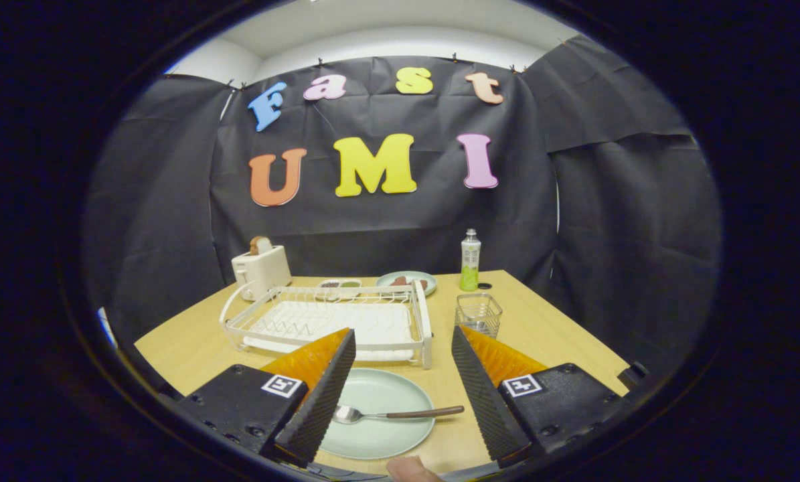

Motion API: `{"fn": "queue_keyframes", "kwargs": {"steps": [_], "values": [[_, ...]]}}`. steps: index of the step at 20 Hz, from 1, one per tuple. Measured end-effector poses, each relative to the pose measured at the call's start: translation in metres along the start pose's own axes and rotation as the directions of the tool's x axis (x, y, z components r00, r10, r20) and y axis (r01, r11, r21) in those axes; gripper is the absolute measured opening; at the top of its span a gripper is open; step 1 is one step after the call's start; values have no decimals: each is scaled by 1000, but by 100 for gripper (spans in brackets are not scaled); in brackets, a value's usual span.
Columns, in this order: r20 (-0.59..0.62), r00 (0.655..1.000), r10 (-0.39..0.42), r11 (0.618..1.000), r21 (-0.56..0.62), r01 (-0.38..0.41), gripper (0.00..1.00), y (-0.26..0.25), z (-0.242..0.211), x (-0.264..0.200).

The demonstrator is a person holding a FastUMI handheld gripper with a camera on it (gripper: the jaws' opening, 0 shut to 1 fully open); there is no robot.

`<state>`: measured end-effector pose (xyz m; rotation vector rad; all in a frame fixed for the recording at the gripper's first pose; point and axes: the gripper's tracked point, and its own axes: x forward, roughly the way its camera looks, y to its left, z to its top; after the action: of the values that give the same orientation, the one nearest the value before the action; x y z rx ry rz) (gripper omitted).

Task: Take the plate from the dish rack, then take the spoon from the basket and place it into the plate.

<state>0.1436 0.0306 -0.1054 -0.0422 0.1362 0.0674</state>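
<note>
Already the work is looking close to done, so the risks are lying mostly in pulling away. At the far left corner of the pale wooden bench (192, 348), a cream toaster (260, 268) is standing clear of everything. Just in front of it, the white wire dish rack (329, 323) is sitting with no plate in it, its near rail reaching almost to the gripper (403, 375). The gripper is hanging wide open and gripping nothing, its fingers spreading to either side of the pale green round plate (379, 413) near the bench's front edge. The metal spoon with a brown handle (396, 414) is lying across that plate, bowl by the left finger, handle poking past the plate's right rim. A careless withdrawal could be catching that overhanging handle and flipping the spoon out. Further right, the small clear wire basket (478, 313) is standing just beyond the right finger; a swing that way could be tipping it.
</note>
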Motion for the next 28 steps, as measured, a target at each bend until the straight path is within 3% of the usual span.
{"fn": "queue_keyframes", "kwargs": {"steps": [11,15,28], "values": [[123,992,8,998,-68,0,94,1,38,-96],[172,985,-4,999,-38,11,94,-10,49,-125],[252,968,10,999,-35,-1,94,-13,62,-155]]}}
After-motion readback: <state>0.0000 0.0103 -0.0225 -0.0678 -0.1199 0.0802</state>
